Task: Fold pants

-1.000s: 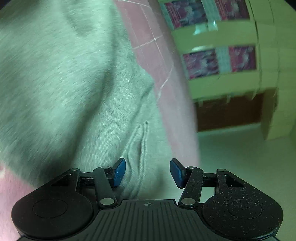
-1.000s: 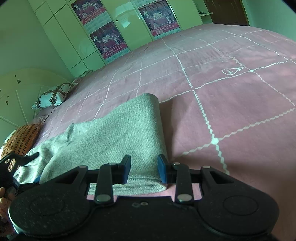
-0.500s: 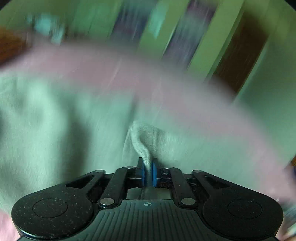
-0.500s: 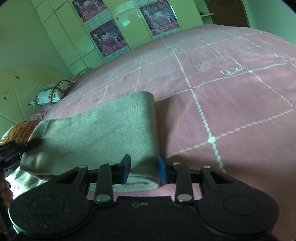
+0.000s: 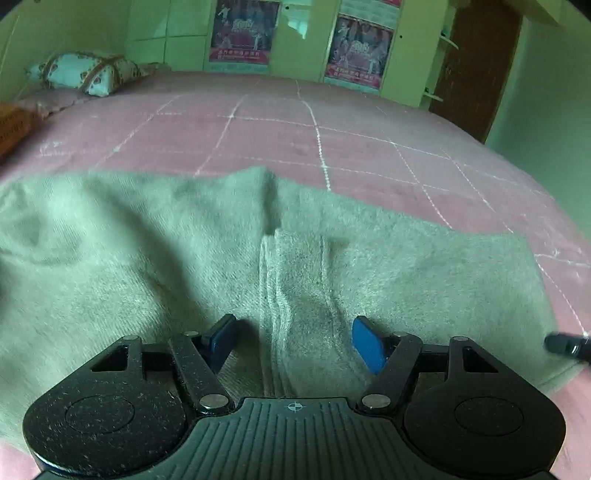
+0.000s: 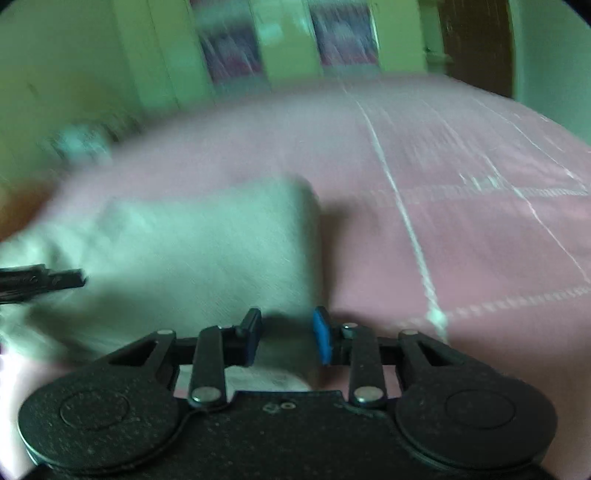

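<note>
Grey sweatpants (image 5: pixel 155 266) lie folded on the pink bed, with a stitched hem strip (image 5: pixel 299 288) running toward me. My left gripper (image 5: pixel 295 341) is open, its blue pads on either side of that strip, just above the cloth. In the blurred right wrist view the pants (image 6: pixel 207 243) form a folded block with its right edge ahead. My right gripper (image 6: pixel 286 338) is open at the block's near right corner, holding nothing. The left gripper's tip (image 6: pixel 48 280) shows at the left edge there.
The pink bedspread (image 5: pixel 332 136) with a white grid pattern extends far ahead and to the right (image 6: pixel 461 229). A patterned pillow (image 5: pixel 88 72) lies at the far left. Green cupboards with posters (image 5: pixel 240 31) and a brown door (image 5: pixel 476 66) stand behind the bed.
My left gripper was shut on the hem half a second ago and has now opened, leaving the pants laid flat. My right gripper has shifted left and stays open.
</note>
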